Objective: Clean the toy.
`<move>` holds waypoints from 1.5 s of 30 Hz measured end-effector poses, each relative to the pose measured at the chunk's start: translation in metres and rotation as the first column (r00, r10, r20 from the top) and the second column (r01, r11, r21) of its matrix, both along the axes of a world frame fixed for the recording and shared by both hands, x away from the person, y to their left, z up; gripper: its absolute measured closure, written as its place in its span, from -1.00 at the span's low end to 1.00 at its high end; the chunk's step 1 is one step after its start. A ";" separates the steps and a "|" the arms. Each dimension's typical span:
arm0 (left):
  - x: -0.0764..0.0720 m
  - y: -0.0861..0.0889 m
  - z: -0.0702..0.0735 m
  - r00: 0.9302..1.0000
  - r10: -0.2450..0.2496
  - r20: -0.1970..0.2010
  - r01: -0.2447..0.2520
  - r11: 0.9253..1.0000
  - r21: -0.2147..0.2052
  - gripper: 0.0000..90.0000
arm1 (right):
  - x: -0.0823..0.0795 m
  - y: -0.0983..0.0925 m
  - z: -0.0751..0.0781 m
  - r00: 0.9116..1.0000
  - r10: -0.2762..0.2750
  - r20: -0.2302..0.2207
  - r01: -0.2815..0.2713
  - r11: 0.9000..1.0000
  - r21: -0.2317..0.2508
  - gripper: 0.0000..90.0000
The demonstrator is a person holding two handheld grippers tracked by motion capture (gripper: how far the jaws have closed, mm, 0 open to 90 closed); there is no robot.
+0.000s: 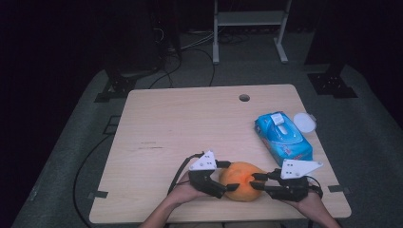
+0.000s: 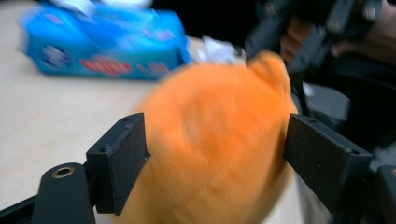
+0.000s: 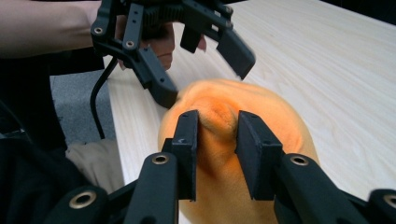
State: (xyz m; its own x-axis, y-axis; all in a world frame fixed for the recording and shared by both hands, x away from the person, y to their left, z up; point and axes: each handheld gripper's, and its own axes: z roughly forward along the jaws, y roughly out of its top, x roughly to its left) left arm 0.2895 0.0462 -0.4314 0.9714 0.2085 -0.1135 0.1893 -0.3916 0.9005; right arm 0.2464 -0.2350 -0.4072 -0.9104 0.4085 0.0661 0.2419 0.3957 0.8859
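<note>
A soft orange ball-like thing (image 1: pixel 242 183) lies near the front edge of the wooden table (image 1: pixel 190 123). My left gripper (image 1: pixel 232 176) reaches it from the left with its jaws open around it. In the left gripper view the orange thing (image 2: pixel 215 140) bulges between the two pads (image 2: pixel 121 158). In the right gripper view one left jaw rests at its edge and the other hangs clear above it. My right gripper (image 1: pixel 255 181) comes from the right. Its pads (image 3: pixel 187 149) pinch a raised fold of the orange thing (image 3: pixel 217 121).
A blue pack of wipes (image 1: pixel 283 135) lies at the table's right side, with a round white lid (image 1: pixel 304 122) just behind it. A small hole (image 1: pixel 244 98) sits near the far edge. The front edge is right below both hands.
</note>
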 end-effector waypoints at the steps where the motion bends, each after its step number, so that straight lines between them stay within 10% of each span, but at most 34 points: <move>1: -0.004 -0.003 -0.002 1.000 -0.006 0.023 0.006 1.000 0.005 -0.54 | -0.002 -0.006 -0.003 1.000 -0.009 -0.010 0.009 1.000 0.009 0.46; 9: -0.025 -0.004 0.003 0.999 -0.010 0.037 0.009 0.999 0.034 -0.54 | -0.011 -0.032 -0.008 0.993 -0.087 -0.080 0.092 0.993 0.073 0.04; 14: -0.033 0.001 0.006 0.998 -0.046 0.045 0.044 0.998 0.040 -0.53 | -0.010 -0.030 -0.017 0.987 -0.122 -0.107 0.125 0.992 0.015 -0.02; 21: -0.013 0.008 0.011 0.997 0.022 0.069 -0.024 0.999 0.023 -0.65 | -0.012 -0.029 -0.024 0.992 -0.095 -0.080 0.095 0.996 -0.003 -0.03; 25: 0.009 0.005 0.002 0.997 0.038 -0.062 -0.036 0.998 0.042 -0.79 | -0.012 -0.031 -0.027 0.995 -0.083 -0.064 0.082 0.996 -0.015 -0.03; 28: 0.017 0.003 -0.004 0.987 0.016 -0.161 -0.008 0.999 0.048 -0.83 | -0.012 -0.032 -0.028 0.995 -0.074 -0.060 0.073 0.997 -0.016 -0.03; 29: 0.021 0.000 -0.011 0.969 -0.008 -0.246 0.024 0.998 0.061 -0.83 | -0.011 -0.032 -0.030 0.996 -0.068 -0.059 0.067 0.998 -0.021 -0.02; 31: 0.021 0.000 -0.013 0.965 -0.028 -0.261 0.043 0.998 0.051 -0.75 | -0.011 -0.030 -0.030 0.996 -0.064 -0.057 0.063 0.998 -0.025 0.00; 37: 0.009 0.002 -0.007 0.980 -0.057 -0.190 0.064 0.997 0.034 -0.29 | -0.011 -0.027 -0.031 0.996 -0.054 -0.067 0.053 0.999 -0.015 0.32; 45: 0.004 0.017 0.010 0.998 0.010 -0.066 -0.010 1.000 0.000 -0.22 | -0.003 -0.016 -0.023 0.997 -0.081 -0.010 0.081 0.997 0.012 0.44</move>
State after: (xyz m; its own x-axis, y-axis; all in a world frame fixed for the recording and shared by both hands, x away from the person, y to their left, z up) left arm 0.2935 0.0636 -0.4213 0.9596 0.2184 -0.1773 0.2522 -0.3886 0.8862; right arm 0.2431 -0.2515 -0.4300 -0.8738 0.4796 0.0804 0.2812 0.3635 0.8881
